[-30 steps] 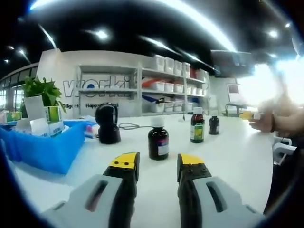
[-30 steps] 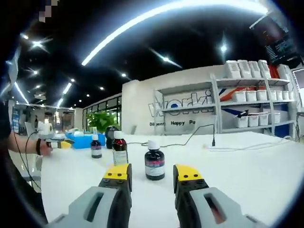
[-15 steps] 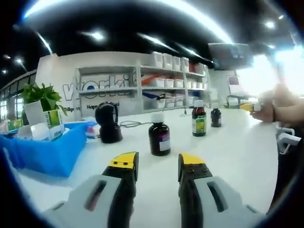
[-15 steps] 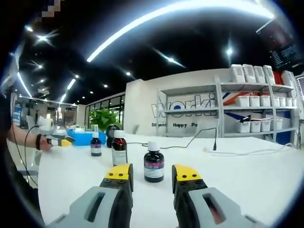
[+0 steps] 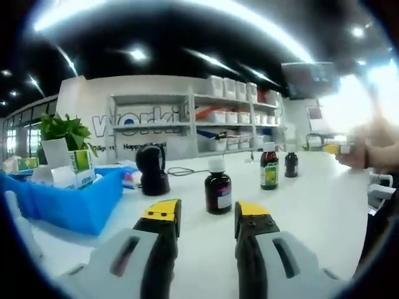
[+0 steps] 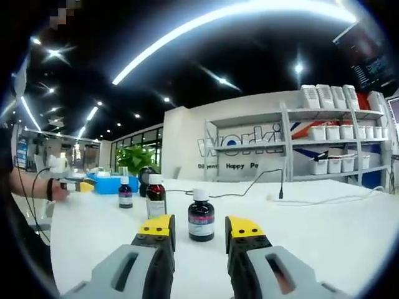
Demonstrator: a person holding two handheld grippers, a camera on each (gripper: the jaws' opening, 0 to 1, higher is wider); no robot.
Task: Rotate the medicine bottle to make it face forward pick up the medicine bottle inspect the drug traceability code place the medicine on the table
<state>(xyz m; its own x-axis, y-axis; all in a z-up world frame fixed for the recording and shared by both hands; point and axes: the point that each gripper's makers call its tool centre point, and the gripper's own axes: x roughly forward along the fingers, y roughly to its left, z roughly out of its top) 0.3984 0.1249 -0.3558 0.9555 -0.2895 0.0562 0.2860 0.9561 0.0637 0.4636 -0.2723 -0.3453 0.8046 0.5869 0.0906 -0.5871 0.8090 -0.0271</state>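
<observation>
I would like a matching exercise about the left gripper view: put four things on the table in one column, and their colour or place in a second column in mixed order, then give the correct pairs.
Things:
1. scanner
2. tray
3. nearest bottle
4. plant

Descriptions:
A. blue, at the left on the white table
B. green leaves, behind the tray
C. black, standing right of the tray
D. dark with a white cap, just beyond the open left gripper

Pairs: 1-C, 2-A, 3-D, 4-B
</observation>
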